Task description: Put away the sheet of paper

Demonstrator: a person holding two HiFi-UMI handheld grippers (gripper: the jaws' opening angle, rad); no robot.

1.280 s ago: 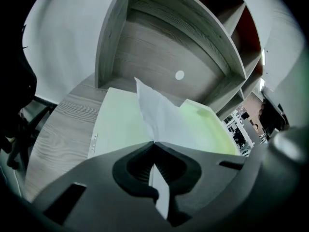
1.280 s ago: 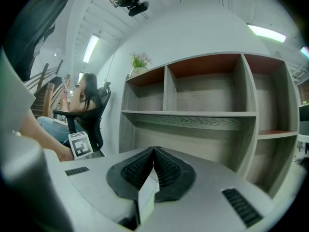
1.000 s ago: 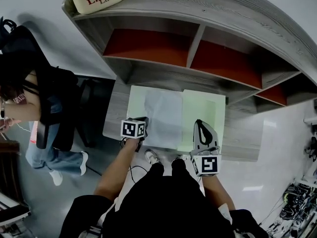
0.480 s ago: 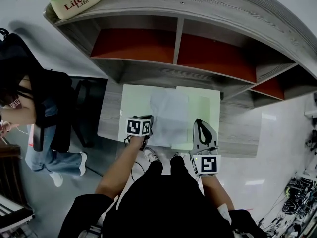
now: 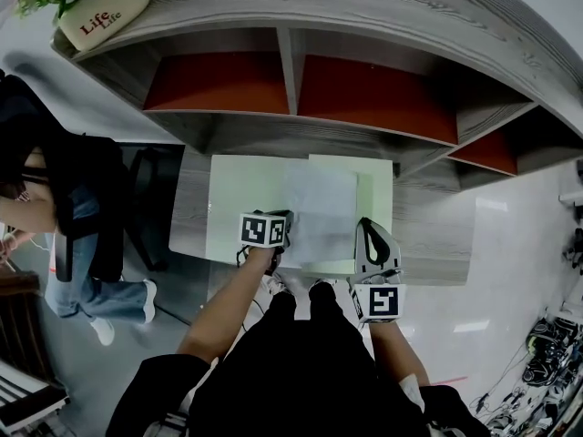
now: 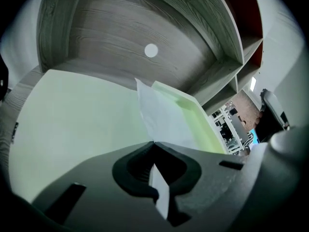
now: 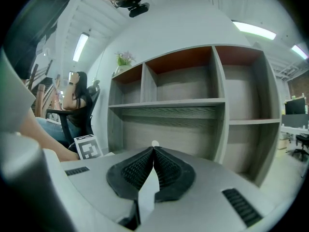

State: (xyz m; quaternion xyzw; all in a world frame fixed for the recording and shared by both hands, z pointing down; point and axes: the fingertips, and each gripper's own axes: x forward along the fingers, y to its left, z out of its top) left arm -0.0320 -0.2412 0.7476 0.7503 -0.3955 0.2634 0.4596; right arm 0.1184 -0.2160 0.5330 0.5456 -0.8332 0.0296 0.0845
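Note:
The white sheet of paper (image 5: 321,212) lies on a pale green mat (image 5: 241,198) on the desk, partly over a green folder (image 5: 375,198) at the right. My left gripper (image 5: 282,226) is at the sheet's near left corner, shut on its edge. In the left gripper view the sheet (image 6: 159,115) runs up from the closed jaws (image 6: 153,143) toward the folder's raised rim (image 6: 195,108). My right gripper (image 5: 368,229) is at the desk's near right, beside the folder. It is shut with nothing seen in it and looks at the shelves (image 7: 166,103).
A grey shelf unit (image 5: 291,71) with red back panels stands right behind the desk. A plant pot (image 5: 96,21) sits on its top left. A person (image 5: 55,198) sits by a dark chair (image 5: 150,198) at the left. Cables lie on the floor (image 5: 547,344) at the right.
My left gripper has moved right and drawn the sheet across the green mat toward the folder. The right gripper has kept its place. The head view has shifted.

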